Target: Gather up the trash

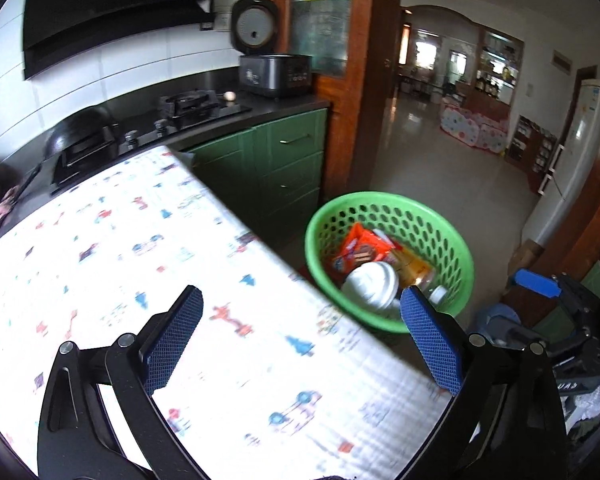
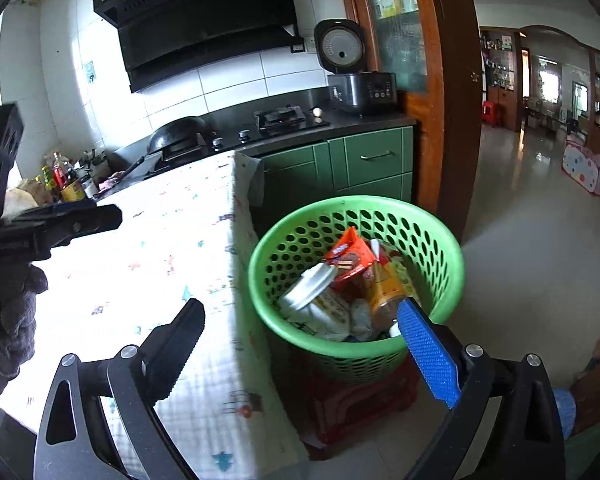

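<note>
Two pairs of tongs spread wide and empty, trash in the green basket.
From the left wrist, our left tongs (image 1: 302, 312) gape over the patterned counter (image 1: 140, 240) edge, gripping nothing; the basket (image 1: 452, 240) beside it holds a white cup (image 1: 370, 282) and orange wrapper (image 1: 358, 246). From the right wrist, our right tongs (image 2: 300, 322) stand equally wide, empty, near the basket's rim (image 2: 356, 202) on a red stool (image 2: 360, 404).

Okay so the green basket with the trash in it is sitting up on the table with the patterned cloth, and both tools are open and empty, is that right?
Not quite. The green basket isn't on the table; the right wrist view shows it beside the table's edge, resting on a red stool on the floor. The rest holds: trash such as a white cup lies inside, and the left tool and right tool are open and empty.
</note>
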`<state>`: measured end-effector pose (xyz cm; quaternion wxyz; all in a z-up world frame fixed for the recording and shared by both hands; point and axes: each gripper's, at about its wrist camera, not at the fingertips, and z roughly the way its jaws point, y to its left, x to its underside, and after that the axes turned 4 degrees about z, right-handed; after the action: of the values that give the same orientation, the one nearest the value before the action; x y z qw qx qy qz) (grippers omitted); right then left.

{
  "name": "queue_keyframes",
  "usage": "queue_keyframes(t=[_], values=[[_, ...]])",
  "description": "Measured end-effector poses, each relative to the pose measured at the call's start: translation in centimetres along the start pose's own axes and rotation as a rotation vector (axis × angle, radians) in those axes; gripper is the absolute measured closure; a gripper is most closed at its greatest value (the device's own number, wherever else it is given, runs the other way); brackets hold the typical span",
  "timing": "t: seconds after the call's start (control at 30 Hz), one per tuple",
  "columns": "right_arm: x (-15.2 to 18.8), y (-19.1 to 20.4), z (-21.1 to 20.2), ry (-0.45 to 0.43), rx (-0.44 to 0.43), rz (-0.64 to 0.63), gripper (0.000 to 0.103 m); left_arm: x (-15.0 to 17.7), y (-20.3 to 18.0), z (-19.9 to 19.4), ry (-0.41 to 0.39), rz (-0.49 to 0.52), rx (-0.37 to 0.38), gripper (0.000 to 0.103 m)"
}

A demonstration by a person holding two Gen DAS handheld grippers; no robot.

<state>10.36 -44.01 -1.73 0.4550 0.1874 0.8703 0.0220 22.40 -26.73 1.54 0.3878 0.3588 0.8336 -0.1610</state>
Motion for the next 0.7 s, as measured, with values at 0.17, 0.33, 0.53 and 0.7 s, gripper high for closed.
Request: queue_keyframes(t=[0.17, 0.33, 0.53, 0.7], values=[[0.3, 2.6, -1.0, -0.026, -0.009, -0.051, 0.007, 2.3, 2.5, -2.8, -0.018, -0.038, -0.078, 0.005], [0.6, 5.1, -2.0, -0.045, -0.048, -0.073, 0.007, 4.5, 4.2, -5.8, -0.046, -0.069, -0.136, 0.005], [1.2, 8.0, -2.5, -0.05, -0.065, -0.116, 0.007, 7.5, 5.5, -8.8, -0.062, -0.093, -0.211, 0.005], [1.7, 9.2, -2.4, -0.032, -0.075, -0.117, 0.007, 9.5, 6.4, -10.5, -0.063, -0.133, -0.259, 0.005]])
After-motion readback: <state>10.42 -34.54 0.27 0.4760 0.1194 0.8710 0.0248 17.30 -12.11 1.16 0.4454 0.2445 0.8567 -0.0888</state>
